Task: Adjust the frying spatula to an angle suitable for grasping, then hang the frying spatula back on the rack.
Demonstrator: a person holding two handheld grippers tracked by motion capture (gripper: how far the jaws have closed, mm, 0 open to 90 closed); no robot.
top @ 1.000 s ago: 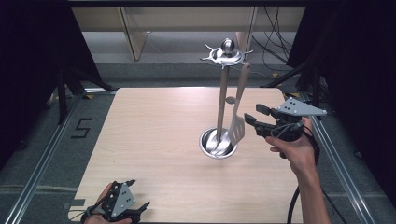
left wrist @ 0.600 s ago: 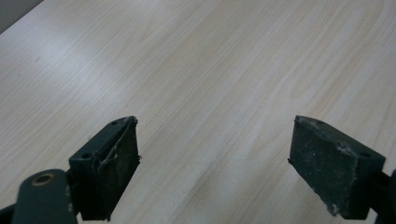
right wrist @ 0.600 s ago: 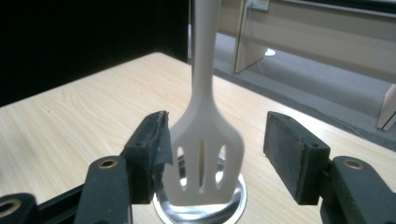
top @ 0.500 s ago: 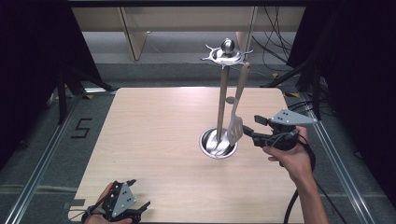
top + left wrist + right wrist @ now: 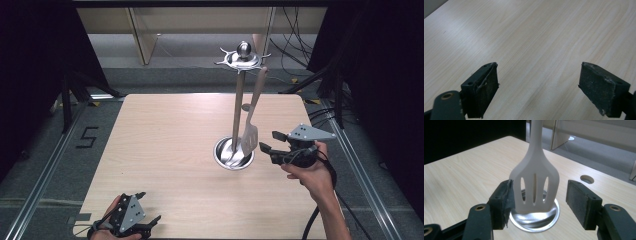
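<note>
A metal utensil stand (image 5: 238,105) rises from a round steel base (image 5: 225,161) on the wooden table (image 5: 165,145). A pale slotted spatula (image 5: 250,135) hangs from its top hooks, blade down. My right gripper (image 5: 267,143) is open just right of the blade. In the right gripper view the spatula (image 5: 535,187) hangs between and just beyond the open jaws of my right gripper (image 5: 539,200), near the left pad, above the base (image 5: 536,216). My left gripper (image 5: 145,222) rests open at the table's near left edge; my left gripper (image 5: 539,87) holds nothing over bare wood.
The table has a small round hole (image 5: 245,106) behind the stand. Metal rails (image 5: 40,175) run along both sides of the table. Cables (image 5: 295,45) lie on the floor at the back right. A number marking (image 5: 86,137) sits left of the table.
My right gripper has moved down and leftward toward the spatula blade, closing the gap to it. The left gripper has stayed put.
</note>
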